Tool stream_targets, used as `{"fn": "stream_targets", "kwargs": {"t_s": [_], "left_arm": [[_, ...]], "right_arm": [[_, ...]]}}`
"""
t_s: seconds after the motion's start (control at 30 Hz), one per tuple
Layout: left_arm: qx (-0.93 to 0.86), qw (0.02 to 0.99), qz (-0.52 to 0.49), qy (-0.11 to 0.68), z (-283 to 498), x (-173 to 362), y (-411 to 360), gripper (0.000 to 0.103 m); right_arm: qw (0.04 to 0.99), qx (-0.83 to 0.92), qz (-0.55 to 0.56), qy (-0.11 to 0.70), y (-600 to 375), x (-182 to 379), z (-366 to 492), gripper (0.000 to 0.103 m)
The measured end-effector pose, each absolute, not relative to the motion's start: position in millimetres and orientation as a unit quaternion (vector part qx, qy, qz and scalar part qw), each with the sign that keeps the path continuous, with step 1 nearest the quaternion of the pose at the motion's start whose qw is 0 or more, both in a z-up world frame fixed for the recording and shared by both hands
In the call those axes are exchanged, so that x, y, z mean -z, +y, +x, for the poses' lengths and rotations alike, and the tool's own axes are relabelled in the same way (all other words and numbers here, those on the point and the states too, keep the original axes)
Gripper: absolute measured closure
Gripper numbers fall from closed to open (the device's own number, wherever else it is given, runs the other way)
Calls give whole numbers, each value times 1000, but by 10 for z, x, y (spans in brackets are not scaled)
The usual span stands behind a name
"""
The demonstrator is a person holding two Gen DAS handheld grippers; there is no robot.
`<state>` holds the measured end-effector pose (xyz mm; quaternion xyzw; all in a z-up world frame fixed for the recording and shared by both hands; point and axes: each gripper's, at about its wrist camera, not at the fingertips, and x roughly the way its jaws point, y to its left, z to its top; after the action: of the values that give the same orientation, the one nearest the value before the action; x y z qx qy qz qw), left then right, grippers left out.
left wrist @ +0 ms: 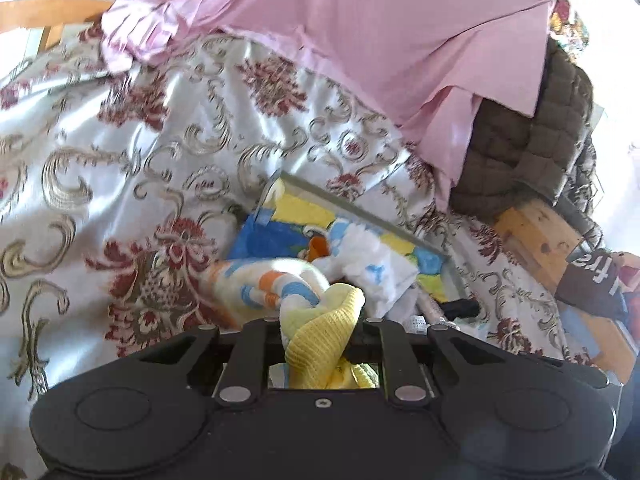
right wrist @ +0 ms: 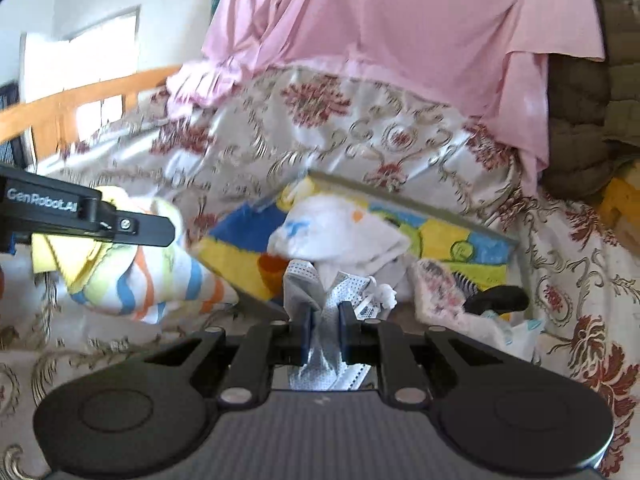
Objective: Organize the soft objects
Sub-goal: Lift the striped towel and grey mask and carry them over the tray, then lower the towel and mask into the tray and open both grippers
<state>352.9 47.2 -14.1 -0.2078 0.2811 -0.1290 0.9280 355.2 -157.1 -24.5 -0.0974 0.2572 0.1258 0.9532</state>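
My left gripper point(left wrist: 320, 332) is shut on a yellow knit cloth point(left wrist: 320, 344), bundled with a striped white, orange and blue sock point(left wrist: 264, 284). The same gripper point(right wrist: 160, 230) and its bundle point(right wrist: 132, 280) show at the left of the right wrist view. My right gripper point(right wrist: 324, 312) is shut on a grey-white mesh fabric piece point(right wrist: 328, 336). Both hover at the near edge of a colourful open box point(right wrist: 460, 240) that holds white cloths point(right wrist: 340, 224). The box also shows in the left wrist view point(left wrist: 360, 204).
A floral satin bedspread point(left wrist: 120, 140) covers the bed. A pink sheet point(left wrist: 360, 40) drapes over a brown quilted cushion point(left wrist: 520, 152) behind the box. A black hairbrush point(right wrist: 496, 298) lies at the box's right. A wooden bed rail point(right wrist: 80, 92) stands at the far left.
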Motion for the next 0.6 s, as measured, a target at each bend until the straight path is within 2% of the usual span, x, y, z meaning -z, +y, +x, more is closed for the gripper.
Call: {"fn": "stream_targets", "kwargs": {"t_s": [0.27,0.43,0.6], "left_arm": [[150,936,-205,243,3622,-319,327,85],[175,942,-185,218,3927,-682,62,85],[199,942,-163,214,4310,-807,-252,85]], "right_arm": [[966,-114,-40,227,-1819,71,3609,87],[973,-104,-15,207,-1980,-19,3814,87],[976,-88,20,199,-2229,-17,4104,87]]}}
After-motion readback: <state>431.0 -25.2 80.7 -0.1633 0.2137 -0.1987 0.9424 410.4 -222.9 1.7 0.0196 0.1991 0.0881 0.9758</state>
